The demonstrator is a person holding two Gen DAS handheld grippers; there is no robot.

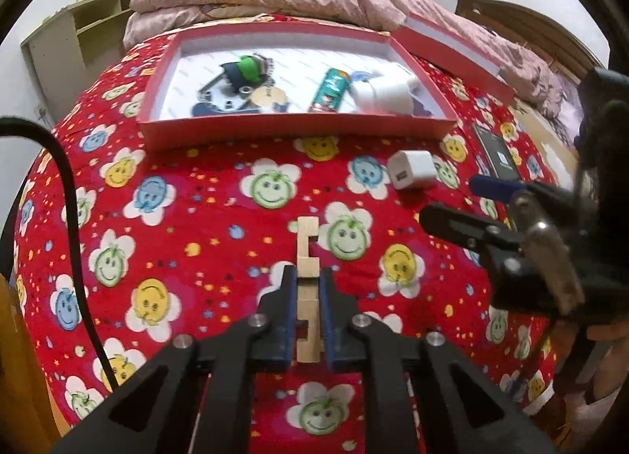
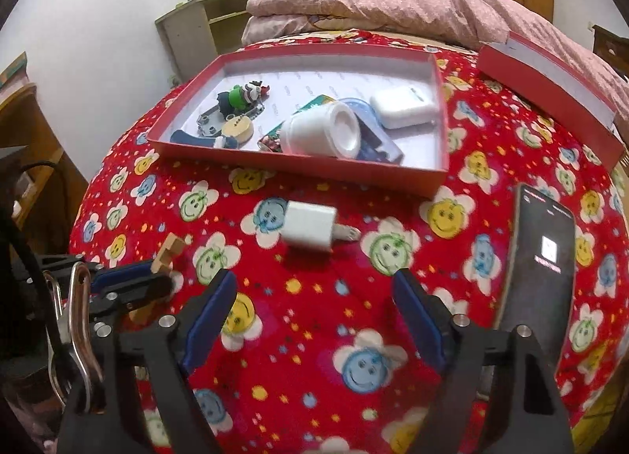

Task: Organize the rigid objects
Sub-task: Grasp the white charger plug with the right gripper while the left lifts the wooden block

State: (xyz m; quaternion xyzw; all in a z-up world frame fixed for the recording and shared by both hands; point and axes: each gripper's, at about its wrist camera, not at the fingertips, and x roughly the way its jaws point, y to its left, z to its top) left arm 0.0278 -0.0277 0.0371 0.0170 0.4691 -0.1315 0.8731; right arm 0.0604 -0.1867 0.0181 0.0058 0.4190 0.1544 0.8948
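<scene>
We are holding a notched wooden block [image 1: 308,281] clamped between the blue pads of our left gripper [image 1: 308,293]. The block is lying along the fingers, its long axis pointing straight ahead toward the red box [image 1: 291,131], with its far end sticking out past the fingertips above the red smiley-flower blanket [image 1: 220,218]. Its notches are opening toward our right.

Our right gripper [image 2: 314,293] is hanging with its jaws spread wide and nothing between them, on the near side of the red box. A white charger cube [image 2: 310,227] is lying on the blanket between that gripper and the box, its metal prongs pointing to the right. A black phone [image 2: 540,253] is resting to the right of the charger, its long axis running toward the box.

Inside the red box we are seeing a white cup on its side [image 2: 322,132], a white case [image 2: 405,106], a green toy figure [image 2: 238,97] and a colourful tube [image 1: 329,90]. The box lid [image 2: 550,88] is sitting to the right of the box.
</scene>
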